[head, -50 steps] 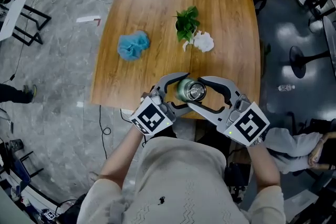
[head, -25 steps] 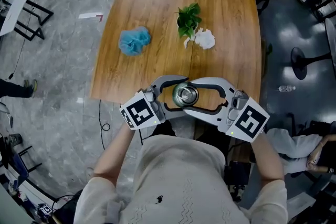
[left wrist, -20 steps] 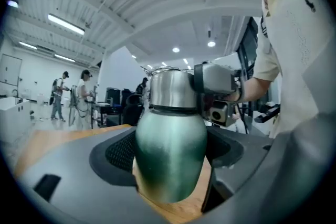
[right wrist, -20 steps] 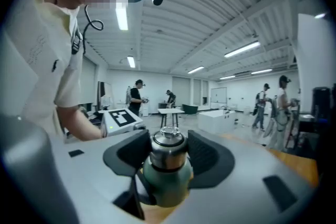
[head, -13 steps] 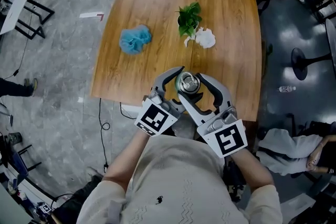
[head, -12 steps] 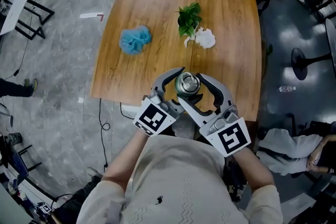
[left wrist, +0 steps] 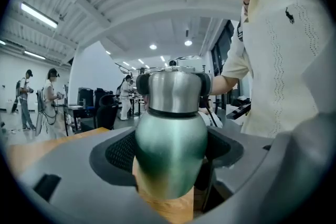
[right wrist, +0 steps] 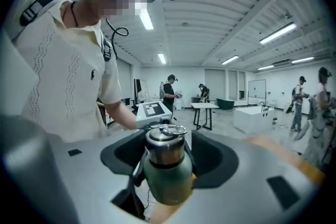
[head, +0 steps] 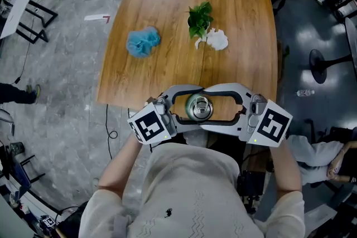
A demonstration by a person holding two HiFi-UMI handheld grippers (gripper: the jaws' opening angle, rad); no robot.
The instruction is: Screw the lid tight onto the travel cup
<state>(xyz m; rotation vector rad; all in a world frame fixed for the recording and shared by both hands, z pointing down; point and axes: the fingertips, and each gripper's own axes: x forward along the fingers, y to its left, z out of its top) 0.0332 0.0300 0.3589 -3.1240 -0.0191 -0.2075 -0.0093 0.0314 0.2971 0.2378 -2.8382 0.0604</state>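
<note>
- Cup [head: 199,107] stands upright at the table's [head: 167,36] near edge.
- Left claw [head: 193,106] pinches the cup's green body.
- Right claw [head: 207,107] sits spread around the lid [right wrist: 165,140], its jaws just opened.

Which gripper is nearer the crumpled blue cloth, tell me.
Left. The left gripper holds the green steel travel cup from the side of the crumpled blue cloth; the right gripper, jaws just opened around the cup, reaches in from the opposite side.
</note>
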